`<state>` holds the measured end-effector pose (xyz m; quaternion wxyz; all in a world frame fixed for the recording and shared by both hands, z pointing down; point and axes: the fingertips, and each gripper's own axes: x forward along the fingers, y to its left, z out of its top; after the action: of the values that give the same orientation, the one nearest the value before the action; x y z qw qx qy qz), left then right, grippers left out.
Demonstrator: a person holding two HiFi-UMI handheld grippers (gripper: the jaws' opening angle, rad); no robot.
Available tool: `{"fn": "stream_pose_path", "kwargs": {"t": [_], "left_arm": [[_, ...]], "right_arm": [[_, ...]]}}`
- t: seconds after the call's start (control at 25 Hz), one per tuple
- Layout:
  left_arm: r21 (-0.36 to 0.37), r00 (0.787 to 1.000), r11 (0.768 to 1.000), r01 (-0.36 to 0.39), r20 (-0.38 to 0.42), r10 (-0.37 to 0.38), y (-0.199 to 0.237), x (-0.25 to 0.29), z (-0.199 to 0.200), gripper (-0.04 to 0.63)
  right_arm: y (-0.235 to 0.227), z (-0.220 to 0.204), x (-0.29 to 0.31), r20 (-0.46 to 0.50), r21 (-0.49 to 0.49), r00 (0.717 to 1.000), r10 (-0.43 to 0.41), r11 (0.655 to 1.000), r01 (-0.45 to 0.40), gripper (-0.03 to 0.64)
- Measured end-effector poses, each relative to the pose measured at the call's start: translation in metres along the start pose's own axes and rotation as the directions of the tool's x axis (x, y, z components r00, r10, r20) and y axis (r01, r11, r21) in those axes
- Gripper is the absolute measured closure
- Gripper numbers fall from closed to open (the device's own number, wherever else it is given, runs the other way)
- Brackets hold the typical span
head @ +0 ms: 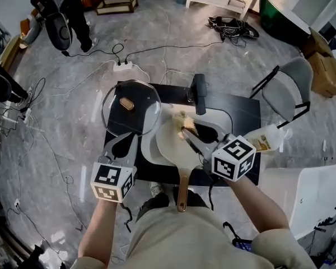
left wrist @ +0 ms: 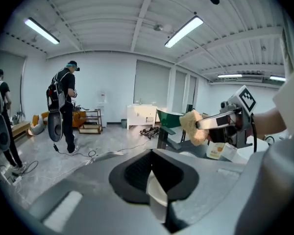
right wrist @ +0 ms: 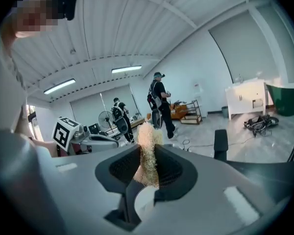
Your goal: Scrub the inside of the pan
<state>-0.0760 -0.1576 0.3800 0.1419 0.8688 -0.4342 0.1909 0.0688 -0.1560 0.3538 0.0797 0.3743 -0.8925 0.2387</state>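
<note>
Pan (head: 168,149) on black table (head: 241,111), handle toward the person. Right gripper (head: 187,132) clamps a sponge (right wrist: 146,151) over its inside. Left gripper (head: 125,143) is closed on the glass lid (head: 141,115) rim.

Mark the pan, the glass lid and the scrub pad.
pan (head: 169,147): head view, bare cream inside surface.
glass lid (head: 143,115): head view, clear glass right of its knob.
scrub pad (right wrist: 148,150): right gripper view, fibres clamped between the jaws.

1 pan (head: 168,148), 1 lid (head: 136,116), 1 sponge (right wrist: 147,143)
</note>
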Motion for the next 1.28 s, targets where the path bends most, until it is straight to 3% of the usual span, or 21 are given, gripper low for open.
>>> {"fn": "stream_pose_path", "kwargs": {"t": [0.2,0.48,0.68,0.92,1.28], "left_arm": [[0.094,0.995,0.996,-0.003,0.1,-0.006,-0.008,-0.017,0.055,0.594],[0.203,0.979,0.978,-0.039,0.205,-0.003,-0.017,-0.038,0.106,0.594],[0.236,0.947,0.97,-0.064,0.322,-0.016,-0.027,-0.059,0.138,0.594],[0.249,0.94,0.966,-0.067,0.342,-0.023,-0.039,-0.075,0.154,0.594],[0.253,0.947,0.966,-0.061,0.321,-0.024,-0.045,-0.086,0.147,0.594]], "right_arm": [[0.017,0.051,-0.034,0.141,-0.097,0.988,-0.058,0.993,0.072,0.523],[0.05,0.1,-0.072,0.257,-0.229,0.962,-0.092,0.961,0.153,0.524],[0.064,0.128,-0.102,0.349,-0.267,0.926,-0.146,0.931,0.248,0.525],[0.068,0.141,-0.131,0.4,-0.298,0.894,-0.204,0.893,0.337,0.526],[0.082,0.135,-0.147,0.407,-0.307,0.888,-0.216,0.883,0.356,0.526]]}}
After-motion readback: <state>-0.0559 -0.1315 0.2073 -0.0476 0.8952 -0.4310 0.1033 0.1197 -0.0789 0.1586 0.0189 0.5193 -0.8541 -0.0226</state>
